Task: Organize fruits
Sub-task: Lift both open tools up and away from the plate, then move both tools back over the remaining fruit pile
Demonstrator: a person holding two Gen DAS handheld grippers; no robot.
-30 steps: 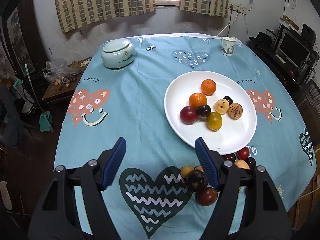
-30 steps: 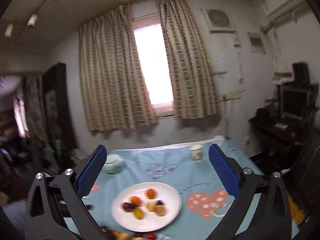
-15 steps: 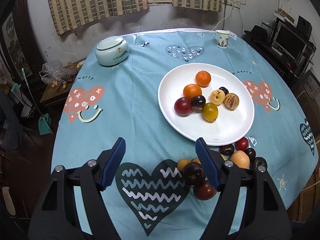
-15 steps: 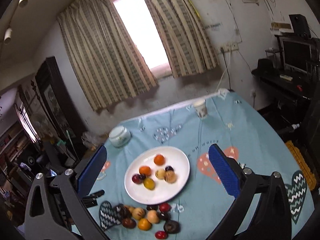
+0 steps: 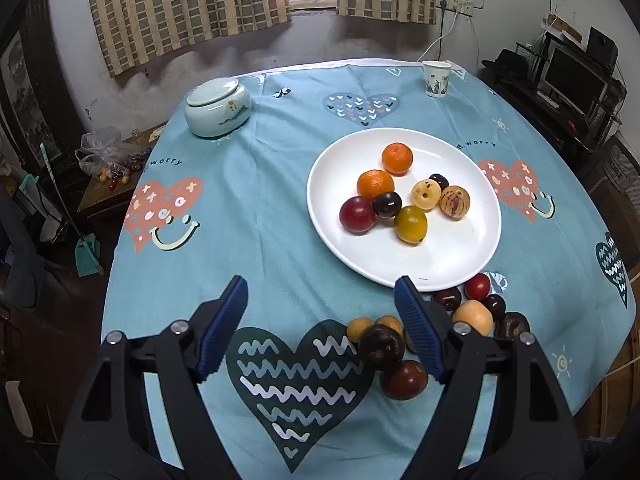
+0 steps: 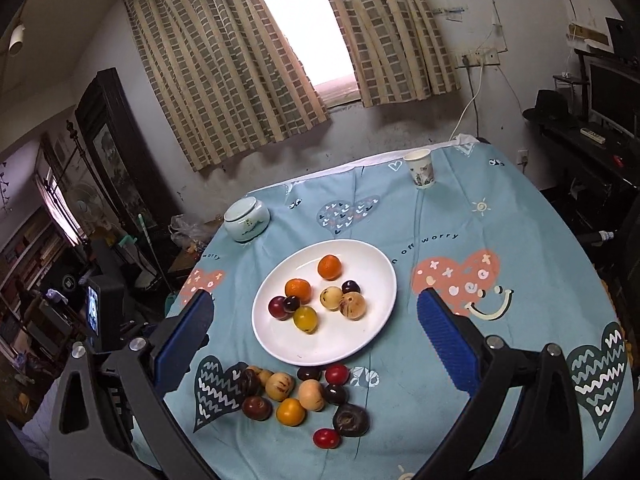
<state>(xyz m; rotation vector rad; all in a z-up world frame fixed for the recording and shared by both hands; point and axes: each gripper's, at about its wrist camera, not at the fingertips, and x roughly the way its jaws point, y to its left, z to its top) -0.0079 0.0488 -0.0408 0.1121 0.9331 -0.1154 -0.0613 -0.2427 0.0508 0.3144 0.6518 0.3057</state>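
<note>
Teal tablecloth [image 6: 500,216], printed "off worry", carries a white plate [image 6: 372,280] holding eight fruits. Loose fruits [image 6: 298,394] cluster just beside its near rim. Left gripper [image 5: 320,316] and right gripper [image 6: 316,330] both gape wide, holding nothing.

The white plate [image 6: 376,320] holds seven fruits [image 6: 308,319], about eleven more fruits [image 6: 291,411] lie loose on the blue tablecloth [image 6: 500,216], beside one lidded jar [image 6: 246,220] and one paper cup [image 6: 419,168].
</note>
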